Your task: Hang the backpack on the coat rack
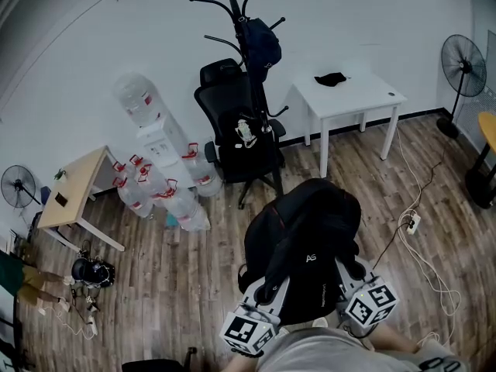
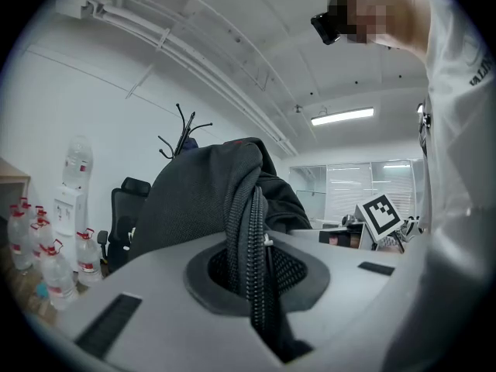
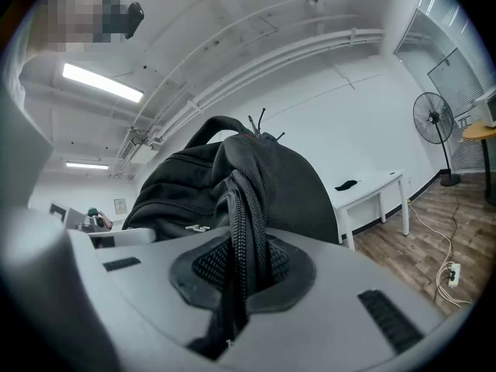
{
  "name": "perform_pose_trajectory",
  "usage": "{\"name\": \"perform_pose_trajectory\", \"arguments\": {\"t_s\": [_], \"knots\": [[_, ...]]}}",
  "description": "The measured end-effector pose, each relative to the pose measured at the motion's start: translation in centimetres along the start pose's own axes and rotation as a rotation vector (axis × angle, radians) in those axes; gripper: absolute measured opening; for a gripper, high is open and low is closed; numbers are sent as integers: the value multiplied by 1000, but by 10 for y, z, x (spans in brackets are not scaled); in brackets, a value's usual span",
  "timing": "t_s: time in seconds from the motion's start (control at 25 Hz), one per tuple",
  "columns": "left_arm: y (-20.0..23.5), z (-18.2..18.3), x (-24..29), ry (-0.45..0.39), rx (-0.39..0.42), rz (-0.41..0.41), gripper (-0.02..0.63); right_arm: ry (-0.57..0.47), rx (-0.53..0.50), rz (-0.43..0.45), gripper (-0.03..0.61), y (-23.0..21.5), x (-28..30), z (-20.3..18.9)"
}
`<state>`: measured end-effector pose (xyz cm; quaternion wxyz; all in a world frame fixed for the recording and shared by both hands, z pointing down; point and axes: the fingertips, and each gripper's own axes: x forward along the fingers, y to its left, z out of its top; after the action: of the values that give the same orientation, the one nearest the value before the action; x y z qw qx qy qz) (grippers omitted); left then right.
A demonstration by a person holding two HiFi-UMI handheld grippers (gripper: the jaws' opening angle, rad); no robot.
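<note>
Over the wooden floor (image 1: 194, 285), close in front of the person, the black backpack (image 1: 306, 242) hangs in the air between two grippers. The left gripper (image 2: 258, 284) has its jaws almost pressed together, and they pinch a black ribbed strap (image 2: 252, 231) of the backpack. The right gripper (image 3: 236, 273) pinches another such strap (image 3: 246, 223) in the same way. The coat rack (image 1: 242, 29) stands well apart from the backpack, by the far wall, just in front of a black office chair (image 1: 232, 122). A dark bag (image 1: 262, 46) hangs on it.
</note>
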<state>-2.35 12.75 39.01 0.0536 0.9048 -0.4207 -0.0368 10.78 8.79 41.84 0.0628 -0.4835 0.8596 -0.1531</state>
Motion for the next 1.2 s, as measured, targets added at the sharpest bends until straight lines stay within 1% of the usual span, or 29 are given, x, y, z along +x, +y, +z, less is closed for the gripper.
{"name": "perform_pose_trajectory", "arguments": {"t_s": [0.44, 0.88, 1.04, 1.2], "knots": [[-12, -10, 21, 26, -14, 31, 26, 31, 32, 19, 31, -26, -2, 0], [-30, -16, 56, 39, -10, 83, 26, 34, 54, 78, 31, -65, 0, 11], [-27, -16, 64, 40, -14, 79, 26, 31, 52, 77, 31, -72, 4, 13], [-15, -14, 75, 30, -6, 52, 26, 38, 51, 59, 31, -76, 18, 18]]}}
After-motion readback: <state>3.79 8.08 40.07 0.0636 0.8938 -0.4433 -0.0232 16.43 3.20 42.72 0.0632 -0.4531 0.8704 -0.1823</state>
